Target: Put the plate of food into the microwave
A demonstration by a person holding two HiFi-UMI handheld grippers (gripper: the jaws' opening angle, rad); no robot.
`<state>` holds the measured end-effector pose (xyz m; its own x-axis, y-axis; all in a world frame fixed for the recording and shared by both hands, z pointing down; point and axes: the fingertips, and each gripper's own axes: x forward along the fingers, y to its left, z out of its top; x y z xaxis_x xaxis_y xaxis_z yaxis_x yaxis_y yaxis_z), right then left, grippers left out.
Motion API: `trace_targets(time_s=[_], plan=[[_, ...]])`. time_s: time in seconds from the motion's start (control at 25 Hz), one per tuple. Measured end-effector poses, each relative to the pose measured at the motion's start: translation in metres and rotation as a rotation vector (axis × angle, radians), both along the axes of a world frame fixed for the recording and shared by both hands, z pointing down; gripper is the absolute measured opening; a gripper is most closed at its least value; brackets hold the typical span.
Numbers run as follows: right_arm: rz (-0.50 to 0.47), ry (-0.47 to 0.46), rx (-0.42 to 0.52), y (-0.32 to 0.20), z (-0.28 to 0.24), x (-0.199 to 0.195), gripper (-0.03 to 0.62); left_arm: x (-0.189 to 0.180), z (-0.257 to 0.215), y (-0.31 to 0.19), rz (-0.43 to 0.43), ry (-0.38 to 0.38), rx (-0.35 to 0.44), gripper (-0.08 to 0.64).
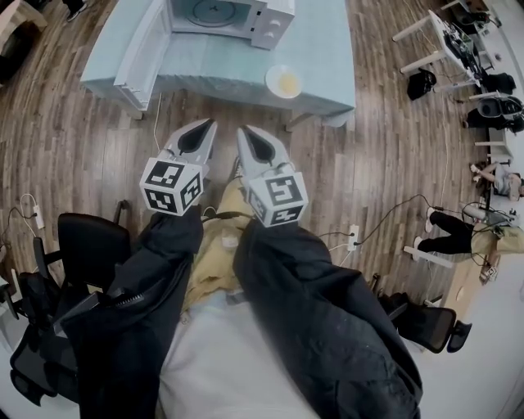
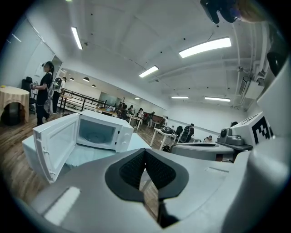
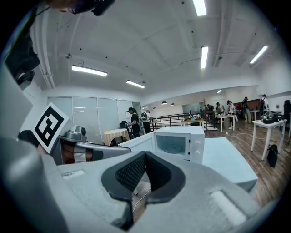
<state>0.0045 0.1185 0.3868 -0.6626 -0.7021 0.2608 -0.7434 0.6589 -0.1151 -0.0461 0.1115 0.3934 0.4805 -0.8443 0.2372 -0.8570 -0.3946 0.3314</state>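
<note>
A white plate of yellowish food (image 1: 284, 81) rests near the front right edge of the pale blue table (image 1: 213, 69). The white microwave (image 1: 246, 16) stands at the back of the table, its door (image 1: 143, 49) swung wide open to the left. It also appears as the microwave (image 2: 97, 132) and the microwave (image 3: 179, 143) in the gripper views, cavity empty. My left gripper (image 1: 208, 123) and right gripper (image 1: 243, 129) hover side by side over the floor, short of the table. Both are shut with nothing between them, as seen at the left gripper (image 2: 145, 150) and the right gripper (image 3: 145, 153). The plate is hidden in both gripper views.
Black office chairs (image 1: 90, 241) stand at my lower left. Cables and a power strip (image 1: 354, 237) lie on the wooden floor. White desks (image 1: 434, 41) and seated people (image 1: 446, 233) fill the right side. A person stands far left of the microwave (image 2: 44, 91).
</note>
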Motion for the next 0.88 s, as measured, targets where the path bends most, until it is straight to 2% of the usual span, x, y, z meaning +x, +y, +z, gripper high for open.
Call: trace_targets(time_s=[0.52,0.88], plan=[[0.005,0.018,-0.073,-0.142,0.020,0.060,0.000,0.056,0.022,-0.141,0.018,0.007,-0.084,-0.002],[0.015,-0.001,-0.153,-0.208,0.046,0.105,0.000,0.096,0.056,-0.203,0.054,-0.005,-0.190,-0.002]])
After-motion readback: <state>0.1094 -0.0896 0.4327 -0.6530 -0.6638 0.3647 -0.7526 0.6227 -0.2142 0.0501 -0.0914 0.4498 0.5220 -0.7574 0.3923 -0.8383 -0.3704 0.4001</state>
